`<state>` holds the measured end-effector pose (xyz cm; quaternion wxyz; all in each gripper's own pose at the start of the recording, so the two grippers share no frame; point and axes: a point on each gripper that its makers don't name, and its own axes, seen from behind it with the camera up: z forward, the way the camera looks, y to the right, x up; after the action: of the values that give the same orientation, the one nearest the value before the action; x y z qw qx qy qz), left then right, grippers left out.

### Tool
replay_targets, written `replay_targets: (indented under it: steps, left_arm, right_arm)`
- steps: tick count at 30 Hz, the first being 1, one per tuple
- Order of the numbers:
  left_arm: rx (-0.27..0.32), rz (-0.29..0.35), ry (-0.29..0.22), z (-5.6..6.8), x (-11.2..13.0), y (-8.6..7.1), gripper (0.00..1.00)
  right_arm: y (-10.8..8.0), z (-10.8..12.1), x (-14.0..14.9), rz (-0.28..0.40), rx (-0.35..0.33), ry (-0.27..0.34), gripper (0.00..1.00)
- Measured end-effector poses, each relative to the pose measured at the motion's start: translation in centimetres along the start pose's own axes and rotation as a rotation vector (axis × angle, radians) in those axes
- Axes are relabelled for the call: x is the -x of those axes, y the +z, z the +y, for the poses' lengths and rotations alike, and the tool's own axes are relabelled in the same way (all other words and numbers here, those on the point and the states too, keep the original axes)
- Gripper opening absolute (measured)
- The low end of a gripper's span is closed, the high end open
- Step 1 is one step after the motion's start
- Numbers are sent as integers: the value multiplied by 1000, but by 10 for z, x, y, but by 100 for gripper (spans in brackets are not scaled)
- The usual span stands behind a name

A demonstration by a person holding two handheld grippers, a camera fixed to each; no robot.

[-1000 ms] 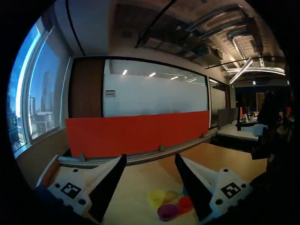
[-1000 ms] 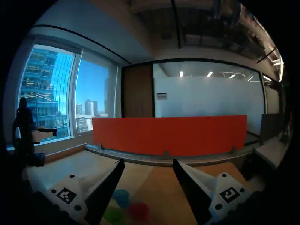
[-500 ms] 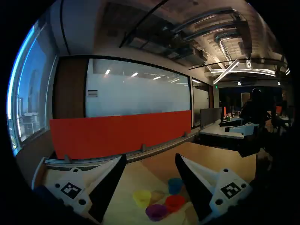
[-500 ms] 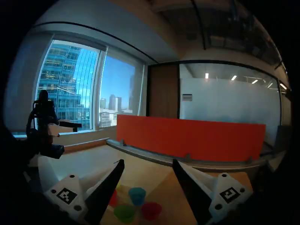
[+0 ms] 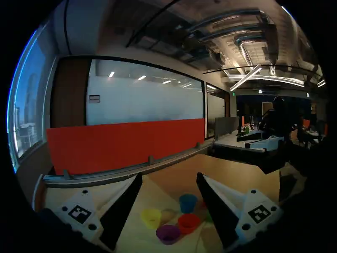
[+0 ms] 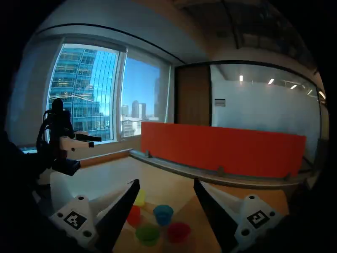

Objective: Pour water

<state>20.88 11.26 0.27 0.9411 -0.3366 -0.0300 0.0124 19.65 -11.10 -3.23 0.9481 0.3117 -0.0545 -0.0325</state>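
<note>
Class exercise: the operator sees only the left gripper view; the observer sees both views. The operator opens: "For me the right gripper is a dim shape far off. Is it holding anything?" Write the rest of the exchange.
Observer: No. The right gripper is open and empty.
Operator: Which cup is it pointed at?
Observer: The blue cup. It sits in the middle of the gap between the jaws in the right gripper view.
Operator: My own finger covers something by the red cup. What is it?
Observer: Probably the green cup. It stands in plain sight, lowest in the right gripper view, in front of the blue one.
</note>
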Motion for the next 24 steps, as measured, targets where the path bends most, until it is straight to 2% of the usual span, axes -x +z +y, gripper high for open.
replay_targets:
  steps: [12, 24]
  left_arm:
    - [60, -65, 18, 13, 36, 5, 96]
    - [103, -101, 28, 21, 68, 16, 96]
  right_arm:
    - [2, -12, 37, -78, -48, -30, 99]
    - [5, -14, 70, -125, -68, -23, 99]
